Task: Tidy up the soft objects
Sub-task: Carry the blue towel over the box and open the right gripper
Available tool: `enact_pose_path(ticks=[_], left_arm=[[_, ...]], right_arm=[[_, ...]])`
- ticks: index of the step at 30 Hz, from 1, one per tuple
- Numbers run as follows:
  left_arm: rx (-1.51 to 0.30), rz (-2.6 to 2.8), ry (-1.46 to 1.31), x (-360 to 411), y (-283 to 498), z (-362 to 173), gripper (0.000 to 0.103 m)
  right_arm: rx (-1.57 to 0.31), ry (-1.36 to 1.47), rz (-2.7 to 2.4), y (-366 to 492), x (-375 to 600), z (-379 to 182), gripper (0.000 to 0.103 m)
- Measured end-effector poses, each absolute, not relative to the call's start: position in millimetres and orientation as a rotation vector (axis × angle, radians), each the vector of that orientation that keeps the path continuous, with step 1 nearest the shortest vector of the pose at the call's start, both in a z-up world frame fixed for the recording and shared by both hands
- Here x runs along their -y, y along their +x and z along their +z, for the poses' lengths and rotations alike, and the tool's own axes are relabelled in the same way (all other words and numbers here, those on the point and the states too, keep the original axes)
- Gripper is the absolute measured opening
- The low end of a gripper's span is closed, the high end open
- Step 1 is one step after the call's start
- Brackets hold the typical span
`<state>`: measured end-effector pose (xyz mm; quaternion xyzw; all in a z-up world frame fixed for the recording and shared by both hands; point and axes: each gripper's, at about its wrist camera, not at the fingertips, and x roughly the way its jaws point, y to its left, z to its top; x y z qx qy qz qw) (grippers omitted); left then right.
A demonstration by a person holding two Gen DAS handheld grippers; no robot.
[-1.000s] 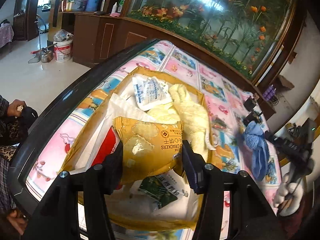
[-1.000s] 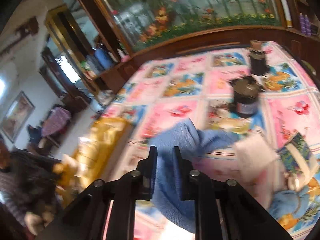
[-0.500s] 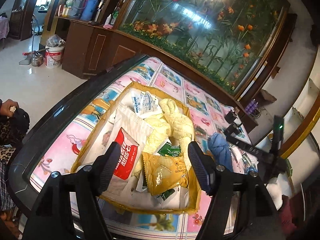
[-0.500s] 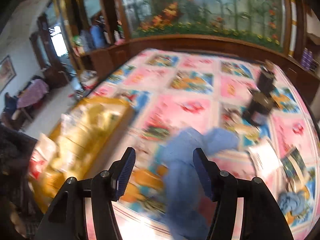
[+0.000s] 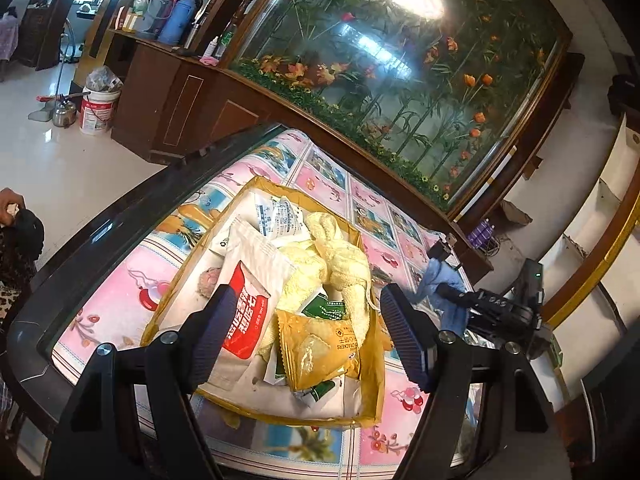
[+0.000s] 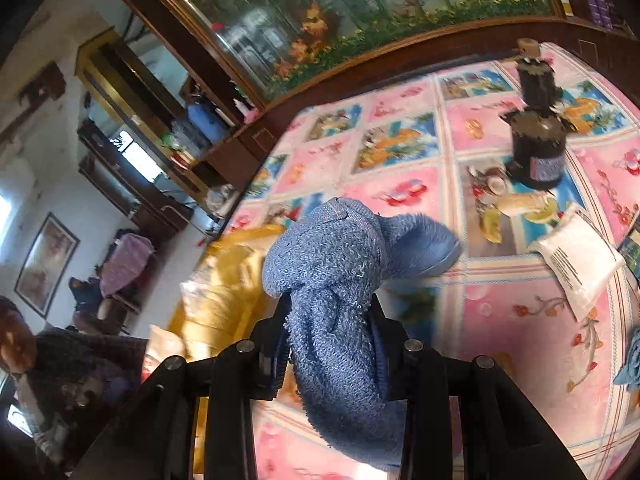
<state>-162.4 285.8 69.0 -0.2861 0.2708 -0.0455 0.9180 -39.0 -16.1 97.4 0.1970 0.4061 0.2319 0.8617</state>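
My left gripper (image 5: 308, 336) hangs open and empty above a yellow cardboard box (image 5: 375, 380). The box holds a yellow cracker packet (image 5: 320, 354), a red-and-white packet (image 5: 248, 312), a pale yellow towel (image 5: 340, 264) and a white packet (image 5: 278, 216). My right gripper (image 6: 330, 316) is shut on a blue towel (image 6: 332, 264), which is lifted off the table and droops over the fingers. In the left wrist view that blue towel (image 5: 438, 284) hangs just right of the box. The yellow box (image 6: 228, 280) lies blurred to the left in the right wrist view.
A patterned pink tablecloth (image 6: 520, 312) covers the table. On it stand a dark bottle (image 6: 538, 144), a white packet (image 6: 576, 260) and another blue cloth (image 6: 630, 360) at the right edge. A seated person (image 6: 44, 360) is at the left. A planted glass cabinet (image 5: 400, 80) runs behind.
My left gripper let go of the yellow cracker packet, which now lies in the box, and pulled back up. My right gripper opened, then closed on the blue towel and raised it.
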Motion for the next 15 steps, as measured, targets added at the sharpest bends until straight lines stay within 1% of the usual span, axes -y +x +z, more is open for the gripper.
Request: enact_pose_path(ticks=[4, 6, 12, 15], left_arm=[[-0.563, -0.11, -0.606, -288, -160, 64, 0.074], [-0.565, -0.123, -0.611, -287, -160, 62, 0.074], [-0.581, -0.164, -0.621, -285, -164, 56, 0.074], [-0.589, -0.176, -0.624, -285, -165, 55, 0.074]], right_arm=[[-0.765, 0.424, 0.651, -49, -33, 139, 0.035], [-0.765, 0.409, 0.712, -45, -67, 146, 0.036], [-0.893, 0.381, 0.741, -1, -161, 116, 0.036], [-0.954, 0.279, 0.665, 19, -197, 94, 0.036]])
